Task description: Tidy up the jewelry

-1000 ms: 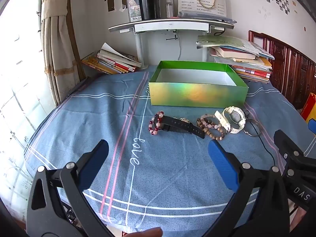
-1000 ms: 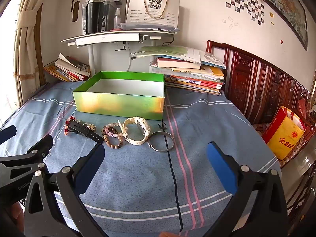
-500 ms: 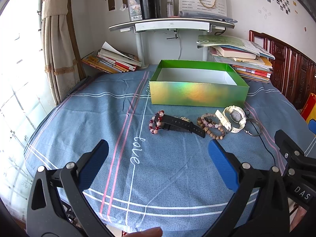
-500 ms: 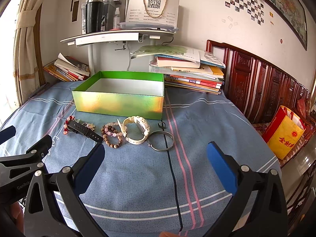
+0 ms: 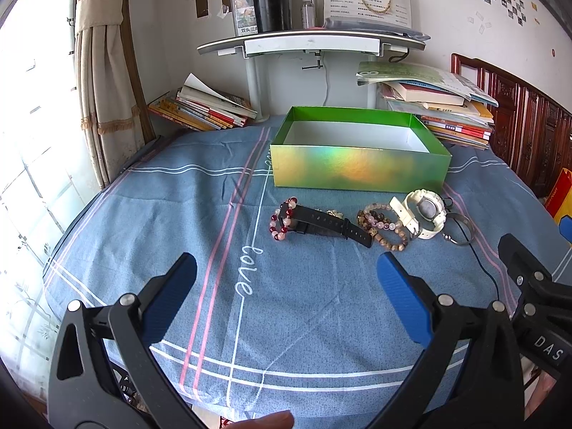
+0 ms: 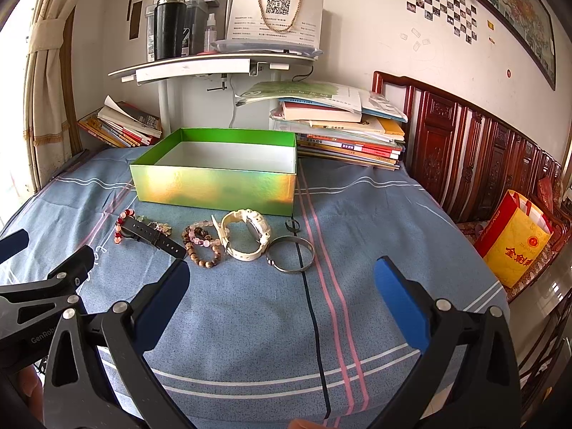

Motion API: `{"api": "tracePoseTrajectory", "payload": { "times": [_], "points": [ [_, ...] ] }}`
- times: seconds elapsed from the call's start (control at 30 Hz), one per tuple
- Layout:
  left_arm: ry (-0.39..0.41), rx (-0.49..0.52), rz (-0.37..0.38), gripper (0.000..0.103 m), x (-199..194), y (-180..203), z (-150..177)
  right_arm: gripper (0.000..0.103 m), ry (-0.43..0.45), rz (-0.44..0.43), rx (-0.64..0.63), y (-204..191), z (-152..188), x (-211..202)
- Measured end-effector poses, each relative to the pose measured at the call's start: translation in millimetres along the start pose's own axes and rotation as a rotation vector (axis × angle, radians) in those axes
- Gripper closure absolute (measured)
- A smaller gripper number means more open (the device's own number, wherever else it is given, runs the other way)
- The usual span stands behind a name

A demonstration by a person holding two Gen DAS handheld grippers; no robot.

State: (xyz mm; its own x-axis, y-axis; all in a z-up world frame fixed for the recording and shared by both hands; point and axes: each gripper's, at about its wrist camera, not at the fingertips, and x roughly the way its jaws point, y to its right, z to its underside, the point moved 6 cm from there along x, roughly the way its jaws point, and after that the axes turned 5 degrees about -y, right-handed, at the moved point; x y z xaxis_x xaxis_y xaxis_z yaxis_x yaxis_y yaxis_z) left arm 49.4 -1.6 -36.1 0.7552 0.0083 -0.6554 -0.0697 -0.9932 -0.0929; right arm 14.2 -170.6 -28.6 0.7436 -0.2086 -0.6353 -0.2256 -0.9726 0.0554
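An open green box [image 5: 357, 169] [image 6: 214, 187] with a white inside stands on the blue cloth. In front of it lie a red bead bracelet [image 5: 280, 220] [image 6: 121, 225], a black watch [image 5: 327, 223] [image 6: 152, 236], brown and pink bead bracelets [image 5: 384, 227] [image 6: 202, 245], a white watch [image 5: 422, 212] [image 6: 246, 234], a silver bangle [image 5: 461, 228] [image 6: 290, 254] and a small dark ring [image 6: 292, 225]. My left gripper [image 5: 286, 275] is open, short of the row. My right gripper [image 6: 280, 279] is open, near the bangle.
Book stacks [image 5: 439, 107] [image 6: 343, 125] sit behind the box on both sides, under a white shelf [image 5: 311, 41] with a black tumbler. A curtain [image 5: 103, 71] hangs left; a wooden headboard [image 6: 464, 143] and a yellow bag [image 6: 514, 239] are right.
Both grippers have drifted slightly forward toward the jewelry; they stay open and the items have not moved.
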Motion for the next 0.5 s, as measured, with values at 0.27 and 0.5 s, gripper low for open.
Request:
{"api": "tracePoseTrajectory", "payload": {
  "times": [0.27,0.5],
  "points": [
    [-0.001,0.0,0.0,0.004,0.5,0.9,1.7,0.002,-0.001,-0.001,0.0,0.5,0.3,0.7],
    [-0.003,-0.001,-0.001,0.004,1.1,-0.4,3.5,0.002,-0.001,-0.001,0.0,0.5,0.4,1.0]
  ]
}}
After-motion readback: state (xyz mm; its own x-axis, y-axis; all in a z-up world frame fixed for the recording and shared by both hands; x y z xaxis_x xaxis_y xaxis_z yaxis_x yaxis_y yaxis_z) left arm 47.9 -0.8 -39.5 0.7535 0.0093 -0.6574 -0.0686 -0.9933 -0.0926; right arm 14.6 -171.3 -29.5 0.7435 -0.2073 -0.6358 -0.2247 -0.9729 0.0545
